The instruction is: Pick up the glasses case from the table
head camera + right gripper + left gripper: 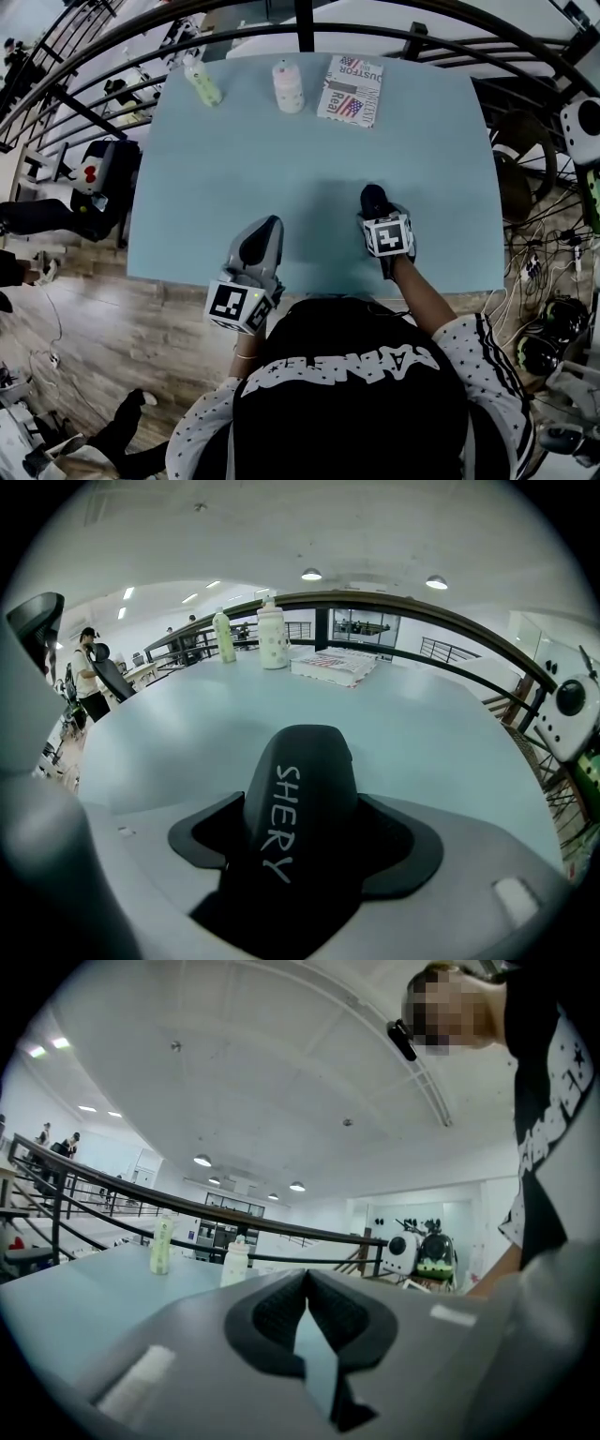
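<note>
The black glasses case point(373, 199) with white lettering lies on the light blue table point(234, 169) near its front edge. My right gripper point(379, 217) points down at it. In the right gripper view the glasses case point(305, 761) sits between the wide jaws of the right gripper point(305, 829), which are opening; a dark gap shows beside the left pad point(202, 829). My left gripper point(266, 227) hovers level over the table's front left, apart from the case. In its own view the left gripper point(307, 1283) has its pad tips touching and nothing between them.
At the table's far edge stand a green bottle point(202, 82), a white bottle point(288, 86) and a flat printed box point(351, 90). A curved black railing point(394, 33) runs behind the table. A chair point(89, 173) is at the left, and cables and gear point(548, 309) at the right.
</note>
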A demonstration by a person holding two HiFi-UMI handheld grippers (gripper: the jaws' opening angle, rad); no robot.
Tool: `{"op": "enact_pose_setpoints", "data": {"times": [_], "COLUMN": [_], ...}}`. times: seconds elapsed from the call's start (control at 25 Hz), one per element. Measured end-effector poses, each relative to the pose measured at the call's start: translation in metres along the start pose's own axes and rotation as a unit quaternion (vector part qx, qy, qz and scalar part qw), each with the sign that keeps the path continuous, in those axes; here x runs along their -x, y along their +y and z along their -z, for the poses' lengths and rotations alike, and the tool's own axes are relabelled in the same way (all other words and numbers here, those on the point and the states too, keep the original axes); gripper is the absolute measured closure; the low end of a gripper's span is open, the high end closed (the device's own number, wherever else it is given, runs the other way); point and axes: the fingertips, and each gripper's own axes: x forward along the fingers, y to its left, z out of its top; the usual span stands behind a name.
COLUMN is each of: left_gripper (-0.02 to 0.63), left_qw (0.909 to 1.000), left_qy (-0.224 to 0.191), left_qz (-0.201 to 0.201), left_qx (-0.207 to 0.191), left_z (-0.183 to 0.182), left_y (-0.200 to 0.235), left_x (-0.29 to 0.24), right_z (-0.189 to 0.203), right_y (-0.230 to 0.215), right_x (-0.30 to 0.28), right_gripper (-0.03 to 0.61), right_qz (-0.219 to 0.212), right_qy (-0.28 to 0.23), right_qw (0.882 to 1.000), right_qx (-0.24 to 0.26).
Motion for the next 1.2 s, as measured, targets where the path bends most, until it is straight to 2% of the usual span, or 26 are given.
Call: {"op": "enact_pose_setpoints", "data": {"times": [0.28,0.48,0.8,1.0,1.2], "left_gripper": [0.614,0.614,0.614,0.614,0.614], "left_qw": [0.9998,0.9996,0.9995,0.9992,0.9988], "left_qy": [-0.002,0.002,0.000,-0.005,-0.016], "left_qz": [-0.018,-0.021,-0.015,-0.005,0.010], "left_qx": [-0.009,-0.017,-0.029,-0.040,-0.045], "left_z": [-0.006,-0.010,-0.020,-0.029,-0.043], "left_y": [-0.006,-0.010,-0.015,-0.018,-0.028], "left_x": [0.006,0.005,0.002,-0.009,-0.020], "right_z": [0.001,-0.012,-0.075,-0.118,-0.148], "right_y": [0.004,0.002,-0.003,-0.002,-0.017], "right_x": [0.003,0.013,0.063,0.109,0.167], "right_gripper": [0.201,0.202,0.204,0.204,0.204], "right_qz": [-0.046,-0.063,-0.086,-0.104,-0.085], "right_qy": [0.004,-0.026,-0.136,-0.220,-0.301], "right_qw": [0.999,0.997,0.984,0.967,0.948], "right_qx": [-0.009,-0.038,-0.076,-0.075,-0.063]}}
